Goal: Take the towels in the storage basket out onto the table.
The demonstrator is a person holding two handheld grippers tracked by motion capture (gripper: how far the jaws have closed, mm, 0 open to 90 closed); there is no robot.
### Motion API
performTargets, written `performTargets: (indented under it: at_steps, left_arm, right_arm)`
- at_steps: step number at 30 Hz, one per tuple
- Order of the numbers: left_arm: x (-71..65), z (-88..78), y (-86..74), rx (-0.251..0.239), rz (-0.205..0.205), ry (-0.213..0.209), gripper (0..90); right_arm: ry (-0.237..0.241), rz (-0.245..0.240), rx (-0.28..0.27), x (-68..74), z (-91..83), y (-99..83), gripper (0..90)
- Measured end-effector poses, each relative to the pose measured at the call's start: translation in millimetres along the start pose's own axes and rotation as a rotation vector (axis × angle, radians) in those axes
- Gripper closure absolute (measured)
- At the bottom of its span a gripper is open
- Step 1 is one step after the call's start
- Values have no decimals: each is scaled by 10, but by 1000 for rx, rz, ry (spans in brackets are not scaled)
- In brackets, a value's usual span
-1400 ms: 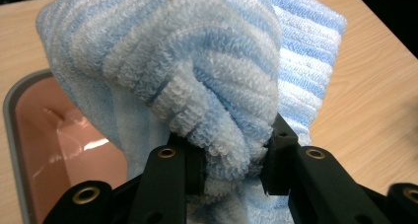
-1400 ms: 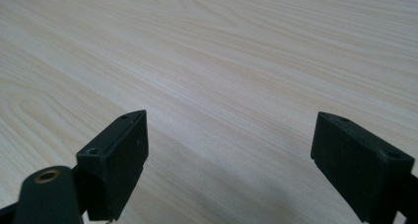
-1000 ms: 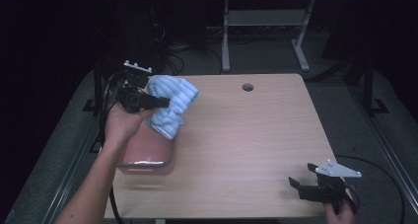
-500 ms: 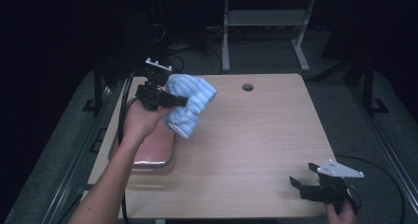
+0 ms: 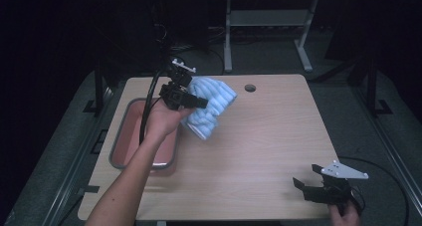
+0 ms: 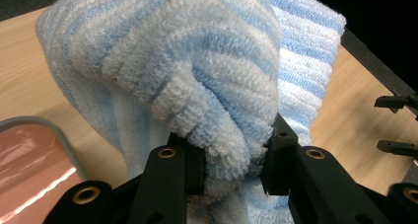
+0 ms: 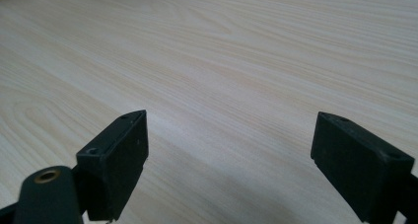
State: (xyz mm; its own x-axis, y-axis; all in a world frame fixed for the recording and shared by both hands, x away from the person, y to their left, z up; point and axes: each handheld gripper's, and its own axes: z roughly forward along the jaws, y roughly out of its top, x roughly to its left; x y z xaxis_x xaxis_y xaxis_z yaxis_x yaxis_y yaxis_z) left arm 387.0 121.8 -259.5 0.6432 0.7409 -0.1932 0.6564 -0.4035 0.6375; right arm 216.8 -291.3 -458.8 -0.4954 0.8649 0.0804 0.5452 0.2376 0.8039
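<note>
A blue and white striped towel [image 5: 209, 106] hangs bunched in the air above the table's left half, just right of the pink tray [image 5: 127, 131]. My left gripper [image 5: 196, 102] is shut on a fold of that towel [image 6: 217, 110], with the cloth squeezed between its two black jaws. At the table's near right corner my right gripper [image 5: 304, 180] rests low, held by a hand. Its jaws stand wide apart over bare wood, and nothing lies between the right gripper's fingertips [image 7: 229, 160].
The light wooden table [image 5: 268, 136] has a round cable hole [image 5: 250, 88] near its far edge. The pink tray with a grey rim lies along the left side. Desk legs and cables stand in the dark behind the table.
My left gripper has lifted the towel up out of the pink tray and carried it rightward and farther away. The right gripper has stayed in place.
</note>
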Motion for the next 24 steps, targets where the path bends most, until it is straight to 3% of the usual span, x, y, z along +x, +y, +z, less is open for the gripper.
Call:
performTargets:
  at_steps: [14, 24]
  left_arm:
    - [-123, 306, 110, 39, 28, -41, 685]
    - [-265, 629, 176, 70, 42, -77, 684]
  right_arm:
    - [1, -4, -2, -16, -8, -15, 138]
    - [11, -8, -7, -10, -7, 2, 137]
